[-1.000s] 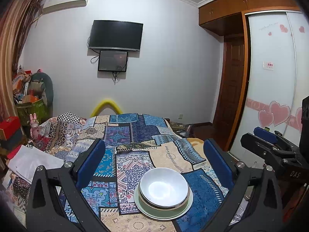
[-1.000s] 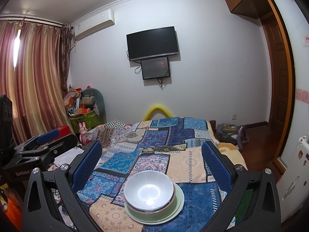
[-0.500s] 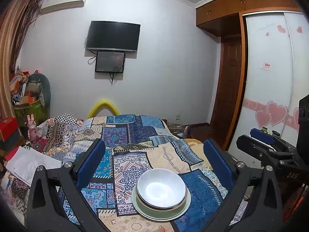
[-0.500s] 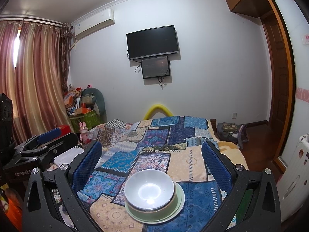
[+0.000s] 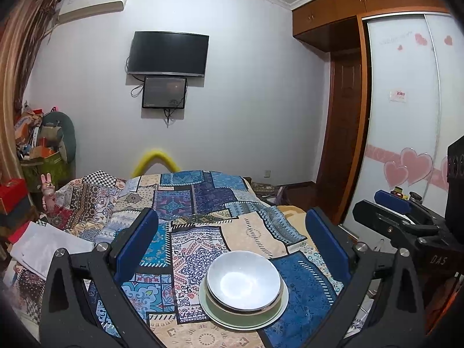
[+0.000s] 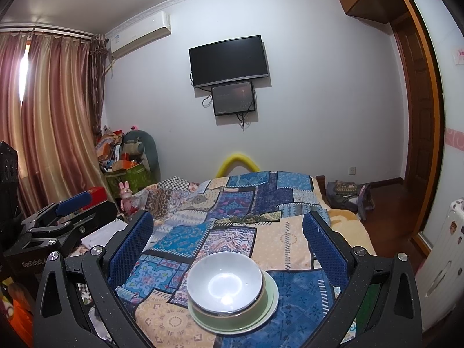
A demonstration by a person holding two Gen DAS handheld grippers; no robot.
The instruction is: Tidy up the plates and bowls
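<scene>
My white bowl [image 5: 244, 280] sits stacked on the green plate [image 5: 208, 304] at lower centre, on the bed's patchwork quilt [image 5: 203, 203], below a wall television [image 5: 168, 53]. My left gripper [image 5: 232, 240] and right gripper [image 6: 227, 240] hover released, jaws wide, empty; since earlier, little has shifted.

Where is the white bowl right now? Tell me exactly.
The white bowl sits nested atop a green bowl on a pale plate, on the patchwork quilt, low between both grippers' open fingers in each wrist view.

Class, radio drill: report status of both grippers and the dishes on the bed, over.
Left gripper open, empty. Right gripper open, empty. White bowl nested in green bowl on plate, atop patchwork bedspread. Nothing in the way.
</scene>
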